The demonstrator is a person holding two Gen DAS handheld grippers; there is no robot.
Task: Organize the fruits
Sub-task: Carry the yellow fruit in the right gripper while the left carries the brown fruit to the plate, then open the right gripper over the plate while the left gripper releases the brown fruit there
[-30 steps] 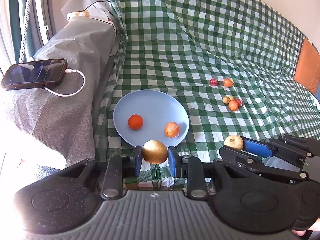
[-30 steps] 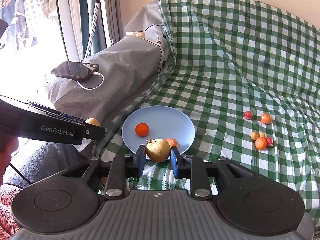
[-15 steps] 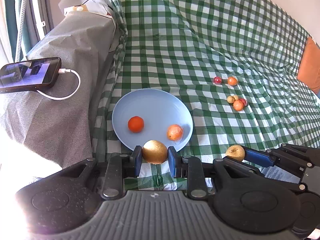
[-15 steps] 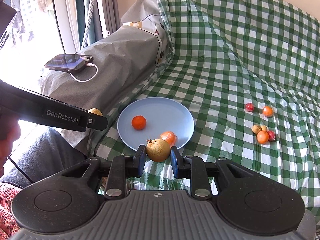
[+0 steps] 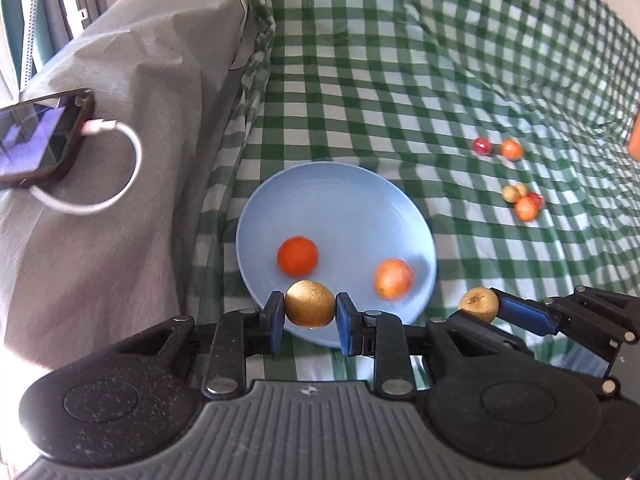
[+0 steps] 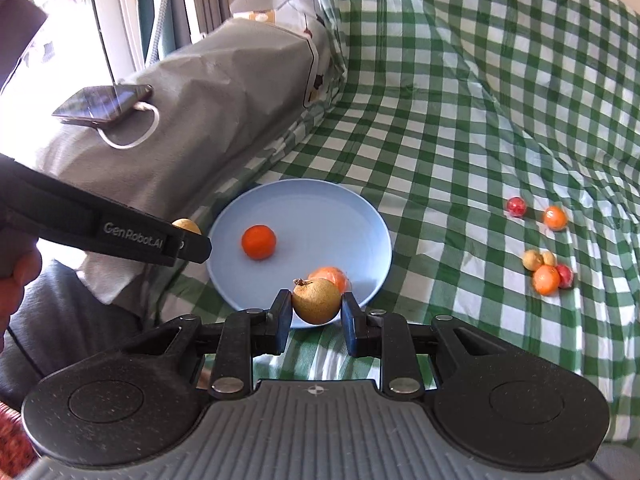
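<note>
**Both hand-held grippers loaded and brought in over the near rim of the plate**

Since the earlier frames both grippers have closed in on the round pale-blue plate [image 5: 336,200], which now fills more of each view; the loose fruit on the cloth has not shifted.

Left hand-held gripper [image 5: 310,322]: jaws clamped on a round golden-brown fruit [image 5: 309,309], held at the near rim of the plate. Right hand-held gripper [image 6: 316,318]: jaws clamped on a round tan fruit with a dry stem stub [image 6: 316,300], likewise at the near rim, directly in front of the orange fruit in clear wrapping [image 6: 332,277].

On the plate: one bright orange mandarin [image 5: 298,255] left of centre, and the wrapped orange fruit toward the right side. The two are apart.

On the green-and-white checked cloth [image 5: 380,80], well right of the plate: a small red fruit [image 6: 516,206] beside a small orange fruit [image 6: 555,218]; nearer, a touching cluster of small yellow, orange and red fruits [image 6: 546,270].

On the grey fabric-covered armrest [image 5: 132,128] at left: a black smartphone [image 5: 40,136] with a white charging cable [image 5: 116,172] plugged in.
</note>
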